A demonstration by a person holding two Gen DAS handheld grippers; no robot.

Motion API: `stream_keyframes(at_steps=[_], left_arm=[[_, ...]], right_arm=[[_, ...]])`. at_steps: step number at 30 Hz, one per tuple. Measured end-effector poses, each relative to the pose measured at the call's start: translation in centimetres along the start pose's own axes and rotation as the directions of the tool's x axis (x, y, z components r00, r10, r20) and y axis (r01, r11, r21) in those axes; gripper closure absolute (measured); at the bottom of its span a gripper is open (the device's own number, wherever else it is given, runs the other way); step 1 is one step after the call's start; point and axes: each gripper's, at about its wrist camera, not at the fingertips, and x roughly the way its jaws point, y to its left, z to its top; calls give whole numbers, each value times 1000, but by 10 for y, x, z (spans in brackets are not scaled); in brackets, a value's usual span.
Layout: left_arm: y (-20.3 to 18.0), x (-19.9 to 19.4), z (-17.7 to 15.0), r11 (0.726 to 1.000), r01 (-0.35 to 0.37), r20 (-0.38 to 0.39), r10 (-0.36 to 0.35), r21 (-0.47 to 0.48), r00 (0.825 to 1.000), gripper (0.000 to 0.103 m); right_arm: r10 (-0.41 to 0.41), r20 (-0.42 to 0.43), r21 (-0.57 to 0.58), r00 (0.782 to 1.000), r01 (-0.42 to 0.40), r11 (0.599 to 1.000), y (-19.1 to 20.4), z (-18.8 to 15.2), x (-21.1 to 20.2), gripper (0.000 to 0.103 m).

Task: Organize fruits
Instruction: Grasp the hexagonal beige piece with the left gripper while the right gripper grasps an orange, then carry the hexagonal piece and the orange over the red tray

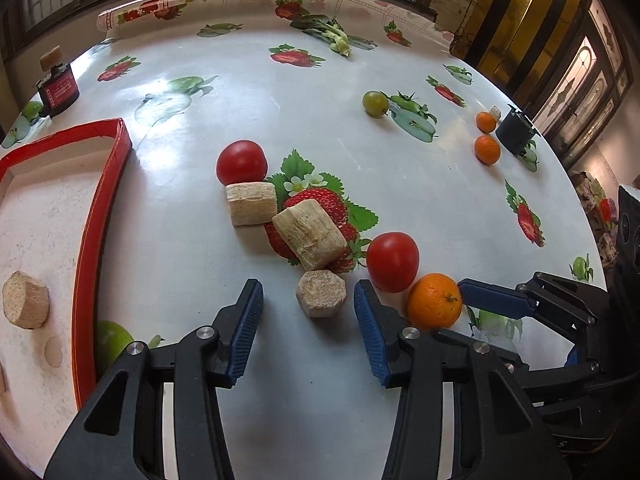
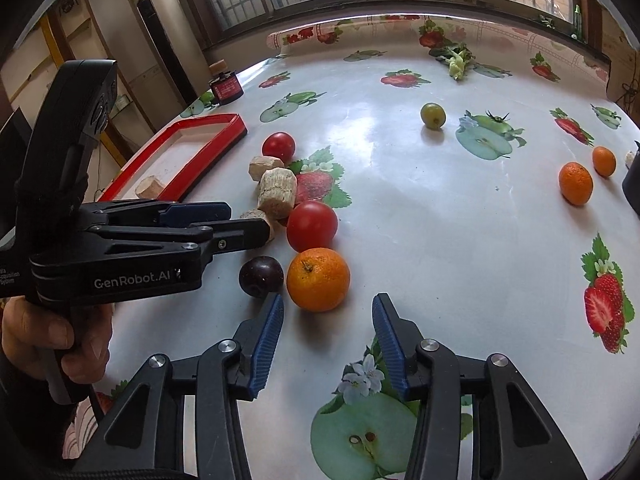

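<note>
Spreading beneath me, the desk (image 2: 440, 220) carries a red tray (image 1: 100, 216) at its left edge. My left gripper (image 1: 308, 304) hangs released over a hexagonal beige block (image 1: 321, 293); my right gripper (image 2: 328, 320) gapes empty just behind an orange (image 2: 318, 279), which touches a tomato (image 2: 312, 226) beside a dark plum (image 2: 261, 276).

In the left wrist view the red tray (image 1: 102, 216) runs off the left edge, and a green fruit (image 1: 114, 340) beside it is half hidden behind the tray wall and the left gripper (image 1: 308, 320). The dark plum (image 2: 261, 277) seen by the right wrist camera cannot be found in the left wrist view. In the right wrist view, a dark container (image 2: 632, 184) is cut by the right edge, and the left gripper's (image 2: 240, 224) far finger covers part of a beige block (image 2: 256, 216).
</note>
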Motion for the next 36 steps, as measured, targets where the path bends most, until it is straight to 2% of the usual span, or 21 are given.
stream_keyframes(at_steps=[1,2,4,6,17,36], left_arm=[[-1,1,1,1000,6,-1,-6,3,1000,63],[0,2,2,1000,11,2,-11,5,1000,73],[0,3,4,999,37,-4,-37,2,999,81],[-1,2,3,999,36,-2,-36,13,999,81],[6,-38,-10,1000,20,62,-21,13,998,81],[60,-100,-42,991,-107,147,118,-84,982,81]], right_arm=[[0,-3,-2,1000,0,1000,0,1,3,58],[-1,-4,-4,1000,1,1000,0,3,6,58],[1,6,-10,1000,-1,1000,1,5,9,59],[8,9,-8,1000,-7,1000,1,7,9,67],[-17,42,-14,999,18,1000,4,-2,-14,68],[22,91,-87,996,-14,996,55,8,-28,68]])
